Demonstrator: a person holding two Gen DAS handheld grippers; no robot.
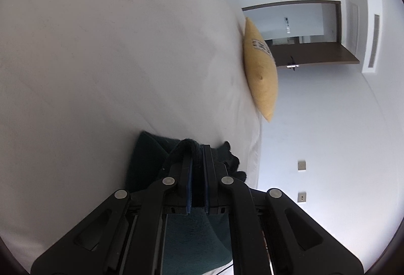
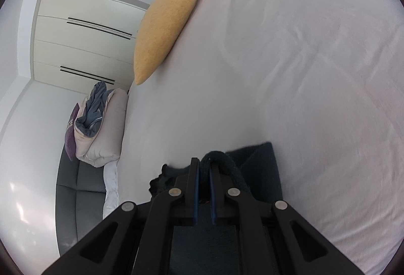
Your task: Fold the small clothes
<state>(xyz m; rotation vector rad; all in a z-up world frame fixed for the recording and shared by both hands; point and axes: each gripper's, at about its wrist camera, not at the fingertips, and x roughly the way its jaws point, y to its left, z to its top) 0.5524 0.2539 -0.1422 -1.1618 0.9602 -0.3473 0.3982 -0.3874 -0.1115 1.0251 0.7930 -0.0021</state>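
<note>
Two tongs, left tongs (image 1: 197,148) and right tongs (image 2: 204,161), each pinched tight on the dark cloth (image 1: 149,159), low over the white bed (image 1: 101,60), near a yellow pillow (image 1: 261,73).

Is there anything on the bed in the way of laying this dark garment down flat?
Nothing visible. Both hand-held grippers, left and right, are shut on the dark garment. The white sheet ahead is bare; the yellow cushion sits off at the bed's edge.
</note>
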